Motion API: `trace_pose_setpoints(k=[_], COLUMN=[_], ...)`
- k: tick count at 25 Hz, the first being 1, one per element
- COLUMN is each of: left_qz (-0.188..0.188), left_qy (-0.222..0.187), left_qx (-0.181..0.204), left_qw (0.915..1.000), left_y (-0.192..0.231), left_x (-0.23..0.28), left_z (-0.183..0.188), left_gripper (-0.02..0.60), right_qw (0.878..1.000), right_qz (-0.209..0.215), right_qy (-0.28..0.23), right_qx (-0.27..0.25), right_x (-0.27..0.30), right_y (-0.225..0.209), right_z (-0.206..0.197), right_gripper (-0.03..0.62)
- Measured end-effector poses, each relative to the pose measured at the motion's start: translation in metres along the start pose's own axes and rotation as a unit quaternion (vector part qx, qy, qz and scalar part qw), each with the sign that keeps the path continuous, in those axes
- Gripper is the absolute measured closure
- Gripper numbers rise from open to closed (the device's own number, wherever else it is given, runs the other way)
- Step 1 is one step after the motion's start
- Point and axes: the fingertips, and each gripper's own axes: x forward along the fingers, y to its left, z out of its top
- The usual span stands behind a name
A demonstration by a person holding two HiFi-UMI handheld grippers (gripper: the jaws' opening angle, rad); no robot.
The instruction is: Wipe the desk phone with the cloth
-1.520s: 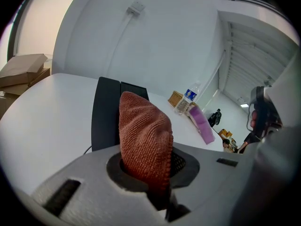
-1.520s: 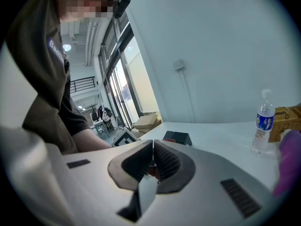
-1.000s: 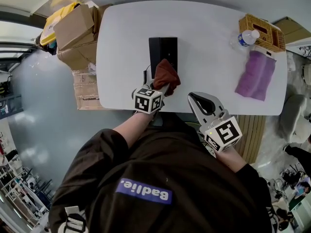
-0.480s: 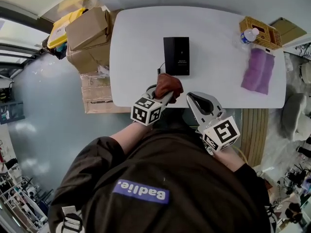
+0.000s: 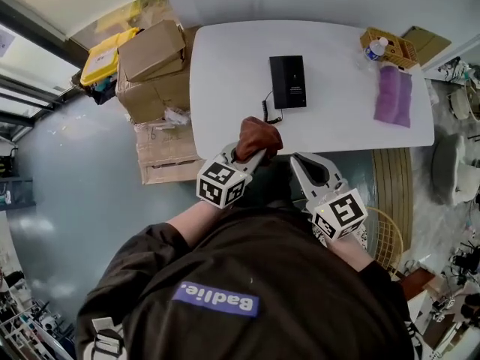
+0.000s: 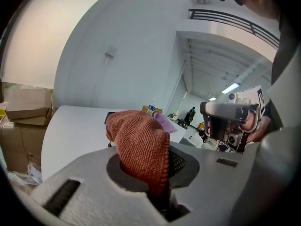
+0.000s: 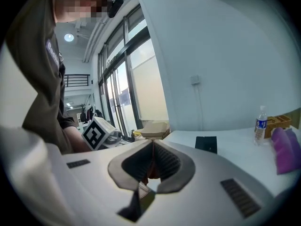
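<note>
Left tool [image 5: 250, 151] clamps the rust-brown cloth [image 5: 259, 135] at the near edge of the surface [image 5: 225, 73], apart from the desk phone [image 5: 288, 82] mid-surface. Right tool [image 5: 302, 162] is closed, empty and idle. No cloth-phone contact, so I can't tell whether wiping is pending or finished.

A blue patch [image 5: 216, 297] on the person's dark top [image 5: 292, 268], well behind the left gripper [image 5: 251, 153], seems to read "Badlie."; nothing else is legible

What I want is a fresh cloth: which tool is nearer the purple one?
Right. The right tool hangs off the table edge, left of the purple cloth; the left tool, gripping a brown cloth, is farther left.
</note>
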Motion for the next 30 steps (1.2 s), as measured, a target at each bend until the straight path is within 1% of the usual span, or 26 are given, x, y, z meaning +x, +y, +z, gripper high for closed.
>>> trace_pose_setpoints(k=[2, 6, 11, 16, 21, 25, 30], left_qz=[-0.007, -0.017, -0.015, -0.001, 0.011, 0.016, 0.023], left_qy=[-0.010, -0.028, -0.054, -0.080, -0.098, -0.102, -0.105], left_qx=[0.014, 0.026, 0.054, 0.061, 0.078, 0.082, 0.080], left_qw=[0.9998, 0.9991, 0.9970, 0.9950, 0.9920, 0.9913, 0.9910], left_y=[-0.006, -0.021, -0.035, -0.046, -0.056, -0.063, -0.066], left_x=[-0.018, -0.050, -0.071, -0.083, -0.090, -0.088, -0.086], left_z=[0.004, 0.012, 0.031, 0.054, 0.073, 0.074, 0.073], left_gripper=[0.522, 0.522, 0.522, 0.522, 0.522, 0.522, 0.522], right_qw=[1.000, 1.000, 1.000, 0.999, 0.998, 0.997, 0.996], right_qz=[-0.009, -0.012, 0.003, 0.029, 0.047, 0.064, 0.074], right_qy=[0.001, 0.003, 0.009, 0.017, 0.013, 0.018, 0.019], right_qx=[0.001, -0.004, -0.016, -0.034, -0.039, -0.044, -0.046], right_x=[-0.002, -0.007, -0.010, -0.012, -0.012, -0.010, -0.010], right_y=[0.016, 0.043, 0.057, 0.058, 0.054, 0.053, 0.053], right_z=[-0.002, 0.000, 0.003, 0.009, 0.013, 0.010, 0.007], right_gripper=[0.563, 0.563, 0.563, 0.563, 0.563, 0.563, 0.563])
